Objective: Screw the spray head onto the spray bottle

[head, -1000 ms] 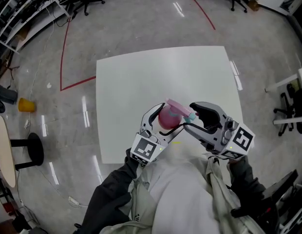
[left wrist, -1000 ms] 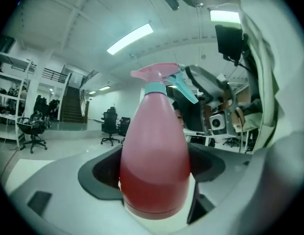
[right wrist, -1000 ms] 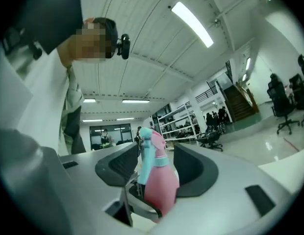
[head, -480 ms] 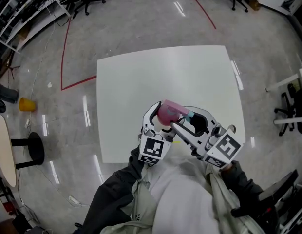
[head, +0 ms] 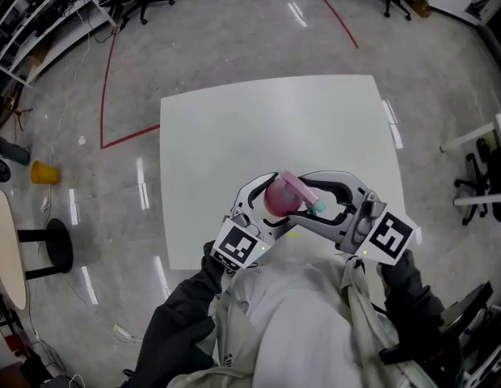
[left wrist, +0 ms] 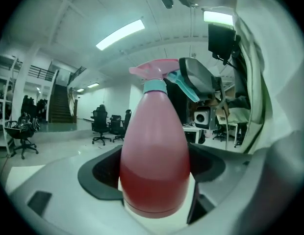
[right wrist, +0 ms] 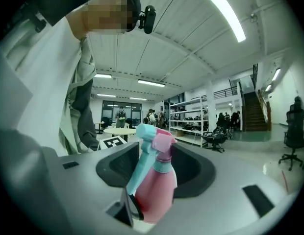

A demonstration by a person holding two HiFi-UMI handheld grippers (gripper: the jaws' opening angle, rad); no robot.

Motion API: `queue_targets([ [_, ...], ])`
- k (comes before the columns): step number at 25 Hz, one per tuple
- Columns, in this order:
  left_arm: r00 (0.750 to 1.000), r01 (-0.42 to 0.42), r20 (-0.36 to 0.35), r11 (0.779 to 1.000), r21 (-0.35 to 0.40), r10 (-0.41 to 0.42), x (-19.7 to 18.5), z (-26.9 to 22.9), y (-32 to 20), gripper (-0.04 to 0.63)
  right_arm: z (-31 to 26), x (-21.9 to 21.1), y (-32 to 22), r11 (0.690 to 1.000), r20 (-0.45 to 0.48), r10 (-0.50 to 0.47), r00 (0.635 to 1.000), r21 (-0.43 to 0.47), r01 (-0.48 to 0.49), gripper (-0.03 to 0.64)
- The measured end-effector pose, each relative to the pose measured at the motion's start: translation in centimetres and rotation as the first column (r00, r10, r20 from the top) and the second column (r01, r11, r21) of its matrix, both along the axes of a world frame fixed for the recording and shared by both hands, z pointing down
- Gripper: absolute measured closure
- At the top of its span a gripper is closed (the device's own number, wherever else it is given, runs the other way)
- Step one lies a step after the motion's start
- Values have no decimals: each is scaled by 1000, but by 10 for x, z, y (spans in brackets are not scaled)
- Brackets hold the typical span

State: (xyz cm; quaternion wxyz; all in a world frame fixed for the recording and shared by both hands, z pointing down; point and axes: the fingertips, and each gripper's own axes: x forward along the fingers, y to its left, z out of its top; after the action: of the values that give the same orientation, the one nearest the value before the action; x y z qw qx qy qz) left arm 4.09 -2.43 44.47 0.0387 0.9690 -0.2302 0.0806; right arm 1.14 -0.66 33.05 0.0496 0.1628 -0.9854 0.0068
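A pink spray bottle (head: 275, 197) is held up in the air over the near edge of the white table (head: 258, 120). My left gripper (head: 269, 202) is shut on its round body (left wrist: 154, 165). The pink spray head (head: 297, 187) with a teal trigger (head: 317, 206) sits on the bottle's neck (left wrist: 154, 86). My right gripper (head: 304, 199) reaches in from the right with the spray head (right wrist: 157, 140) between its jaws. Those jaws are opening and stand a little off the head. The trigger (right wrist: 138, 168) hangs down along the bottle (right wrist: 154, 195).
Both grippers hover close to the person's chest, above the table's near edge. A yellow object (head: 43, 173) lies on the floor at the left, near a round table (head: 6, 249). A red tape line (head: 105, 95) runs along the floor, and a white desk (head: 477, 136) stands at the right.
My right gripper came in from the right and closed round the spray head, then swung back to the right with its jaws wider. The bottle stayed in the left gripper.
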Motion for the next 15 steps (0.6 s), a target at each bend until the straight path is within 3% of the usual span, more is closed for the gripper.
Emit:
queue_targets([
  [3, 994, 105, 31, 994, 20, -105, -5, 0, -9, 183, 0, 4, -15, 988, -26, 147, 989, 55, -145, 460],
  [5, 972, 222, 66, 974, 39, -224, -11, 0, -19, 183, 0, 8, -29, 954, -2, 296, 955, 43, -295, 514],
  [8, 921, 364, 130, 931, 41, -366, -13, 5, -28, 183, 1, 15, -42, 854, 66, 520, 852, -57, -517, 517],
  [10, 919, 374, 135, 928, 6, -371, -8, 8, -27, 183, 2, 17, -41, 780, 87, 626, 775, -80, -621, 518],
  [11, 927, 358, 122, 933, -13, -354, -5, 8, -25, 183, 0, 16, -39, 765, 91, 644, 760, -61, -641, 522],
  [13, 947, 312, 89, 950, -21, -309, -3, 4, -23, 183, -5, 11, -36, 792, 98, 608, 788, -8, -611, 523],
  [15, 964, 249, 87, 968, 12, -249, -5, 0, -21, 183, -6, 8, -31, 869, 111, 493, 863, -17, -494, 523],
])
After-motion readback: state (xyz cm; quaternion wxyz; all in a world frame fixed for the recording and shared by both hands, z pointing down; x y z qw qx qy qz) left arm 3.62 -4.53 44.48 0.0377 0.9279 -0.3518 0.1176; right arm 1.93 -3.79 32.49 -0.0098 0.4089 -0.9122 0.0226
